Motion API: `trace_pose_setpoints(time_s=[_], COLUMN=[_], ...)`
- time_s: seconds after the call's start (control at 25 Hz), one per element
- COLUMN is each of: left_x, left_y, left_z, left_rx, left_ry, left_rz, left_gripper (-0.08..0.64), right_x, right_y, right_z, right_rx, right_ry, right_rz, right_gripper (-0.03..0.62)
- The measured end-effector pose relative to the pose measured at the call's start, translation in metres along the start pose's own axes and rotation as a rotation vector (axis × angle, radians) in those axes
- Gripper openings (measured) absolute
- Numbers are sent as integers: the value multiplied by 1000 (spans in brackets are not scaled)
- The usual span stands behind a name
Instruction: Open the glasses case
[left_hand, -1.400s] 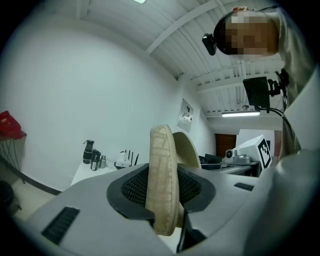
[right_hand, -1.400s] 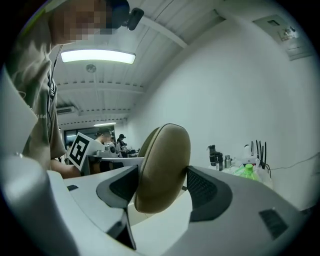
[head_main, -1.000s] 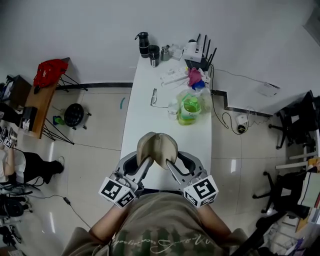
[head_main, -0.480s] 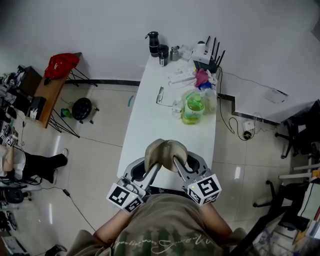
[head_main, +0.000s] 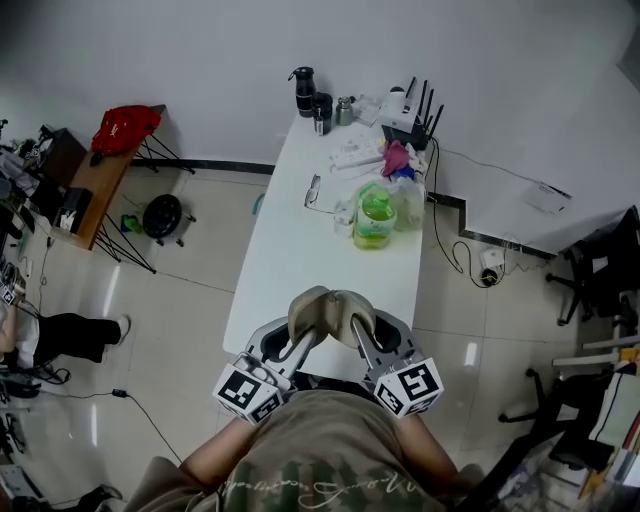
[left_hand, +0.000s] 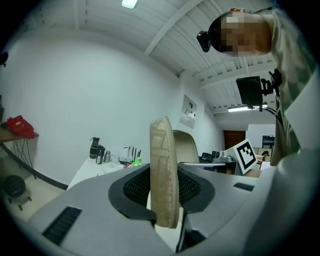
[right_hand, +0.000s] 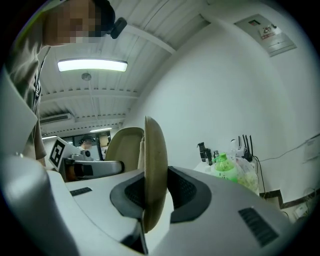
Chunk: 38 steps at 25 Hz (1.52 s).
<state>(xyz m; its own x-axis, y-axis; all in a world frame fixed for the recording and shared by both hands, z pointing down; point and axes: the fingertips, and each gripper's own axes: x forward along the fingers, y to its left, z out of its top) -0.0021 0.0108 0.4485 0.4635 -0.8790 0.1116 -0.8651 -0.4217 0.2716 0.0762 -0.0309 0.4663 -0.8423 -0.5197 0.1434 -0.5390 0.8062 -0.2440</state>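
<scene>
Head view gives us the case (head_main: 328, 312) held up in the air over the near end of the table (head_main: 300, 250), just in front of the torso (head_main: 320, 450), well apart from the glasses (head_main: 312, 192) and the green bottle (head_main: 373, 215) farther along. We read the case as already parted into its two shells, one for each tool. The left gripper (head_main: 303, 338) is clamped on the left shell, and in the left gripper view that shell (left_hand: 164, 150) stands edge-on and upright between the pads of that gripper (left_hand: 165, 189). The right gripper (head_main: 354, 336) takes the other shell. In the right gripper view its jaws have just been closing, and the shell (right_hand: 154, 160) stands between them with the pads of that gripper (right_hand: 152, 200) pressed to both faces. We judge that a grip on each half lets the two hands pull apart about the hinge, and that holding the case off the table leaves room for the shells to swing. Both grippers point away from the body, close to level, and converge on the case in a narrow V. Their marker cubes sit back by the torso, and the forearms are drawn in close.
</scene>
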Motion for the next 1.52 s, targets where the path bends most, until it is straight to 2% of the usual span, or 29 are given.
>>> trace_pose_setpoints(time_s=[0.12,0.32,0.48,0.6,0.76,0.96,1.16,1.36,1.52], left_x=[-1,-2,5,6,1,-10,-15,-23,-29], left_y=[3,-8,-18,-27,-46,-67,-75,-86,-99], left_z=[-1,2,-6,-5,0,12,17,28,33], left_rx=[8,-8,-30,-17,-18,4,-100,-243,-236], left_ry=[9,7,72,106,81,22,25,-63,-74], left_rz=[-27,-168,-300,-409,-552,-725,-845,-968,-1059], left_gripper=[89,78,78,78,78,75,75,69,66], right_x=[-7,-21,-29,-36,-46,-57,-56,-64,-74], right_y=[5,9,4,7,13,31,40,51,57], right_z=[3,6,1,3,9,24,24,31,36], right_rx=[-31,0,70,118,159,116,275,368,405], right_ry=[-8,-9,16,23,-2,-47,5,-10,-47], right_rz=[51,168,260,329,420,603,765,899,982], right_gripper=[74,63,63,63,51,44,44,44,44])
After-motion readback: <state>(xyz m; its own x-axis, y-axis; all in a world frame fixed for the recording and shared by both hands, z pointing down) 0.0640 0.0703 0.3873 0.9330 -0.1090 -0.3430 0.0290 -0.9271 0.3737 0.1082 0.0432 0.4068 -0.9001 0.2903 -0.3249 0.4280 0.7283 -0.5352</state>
